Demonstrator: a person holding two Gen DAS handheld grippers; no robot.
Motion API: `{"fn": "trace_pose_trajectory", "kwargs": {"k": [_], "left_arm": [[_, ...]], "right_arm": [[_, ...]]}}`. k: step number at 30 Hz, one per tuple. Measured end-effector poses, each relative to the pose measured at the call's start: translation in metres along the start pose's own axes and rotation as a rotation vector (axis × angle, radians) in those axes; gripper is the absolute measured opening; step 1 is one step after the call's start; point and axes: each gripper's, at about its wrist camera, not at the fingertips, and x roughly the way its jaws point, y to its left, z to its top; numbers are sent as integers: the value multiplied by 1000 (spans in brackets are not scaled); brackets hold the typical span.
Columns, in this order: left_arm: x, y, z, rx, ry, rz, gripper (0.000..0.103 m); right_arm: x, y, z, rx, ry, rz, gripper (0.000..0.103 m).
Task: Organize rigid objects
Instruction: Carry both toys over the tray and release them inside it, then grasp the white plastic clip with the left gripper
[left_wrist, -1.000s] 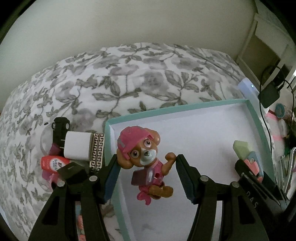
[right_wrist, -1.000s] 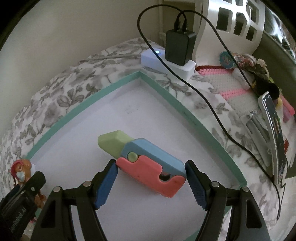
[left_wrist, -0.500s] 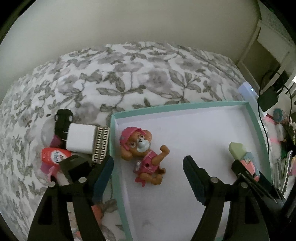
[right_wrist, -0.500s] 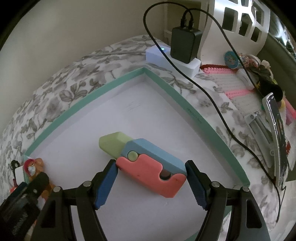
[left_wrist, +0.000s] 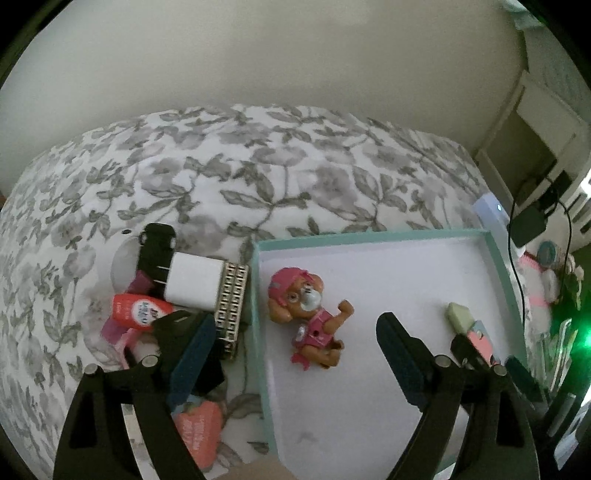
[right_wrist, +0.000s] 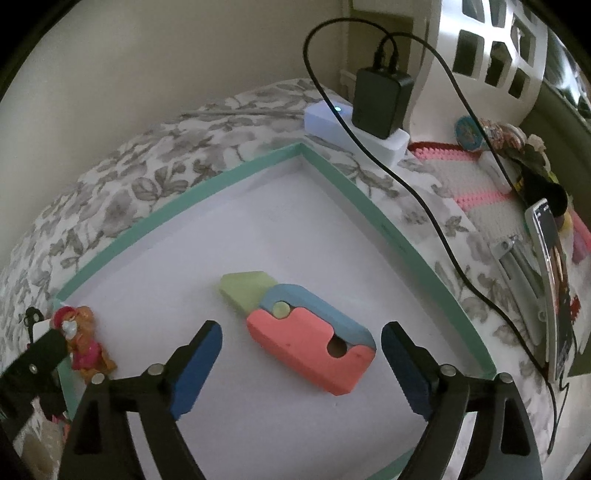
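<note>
A floral bedspread (left_wrist: 258, 177) carries a shallow tray (left_wrist: 369, 236) with a teal rim and white floor. Inside it lie a pastel toy knife (right_wrist: 299, 328), green tip with blue and coral body, and a pup figurine (left_wrist: 308, 317) in a pink cap, on its back. Left of the tray sit a white charger (left_wrist: 194, 282) and a red tube (left_wrist: 138, 310) whose writing is too blurred to read. The left gripper (left_wrist: 291, 369) hovers above the figurine, fingers spread wide, empty. The right gripper (right_wrist: 301, 365) straddles the knife's coral end, fingers wide apart, not touching it.
</note>
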Motion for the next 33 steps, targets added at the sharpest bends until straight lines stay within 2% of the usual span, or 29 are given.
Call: {"fn": "trace_pose_trajectory", "kwargs": {"k": [1, 9, 14, 18, 23, 24, 25, 26, 30, 33], "left_arm": [[-2, 3, 1, -11, -6, -2, 89], [-39, 28, 11, -71, -107, 32, 89], [-71, 42, 15, -50, -188, 153, 90], [-93, 59, 16, -69, -225, 210, 90], [-114, 90, 7, -166, -260, 224, 90], [-116, 96, 4, -183, -265, 222, 91], [-117, 103, 1, -202, -267, 216, 101], [-118, 111, -1, -230, -267, 206, 103], [-123, 139, -13, -317, -302, 204, 103], [-119, 158, -20, -366, -285, 202, 103]], "right_arm": [[-2, 0, -1, 0, -6, 6, 103], [-17, -3, -1, 27, -44, 54, 103], [-38, 7, 2, 11, -95, 101, 103], [-68, 21, 2, -6, -180, 175, 103], [-100, 45, -3, -56, -265, 273, 103], [-104, 51, -5, -68, -261, 303, 103], [-106, 57, -7, -74, -255, 323, 103], [-108, 61, -8, -79, -252, 337, 103], [-113, 84, -18, -141, -246, 380, 103], [-113, 104, -27, -201, -220, 399, 103]]}}
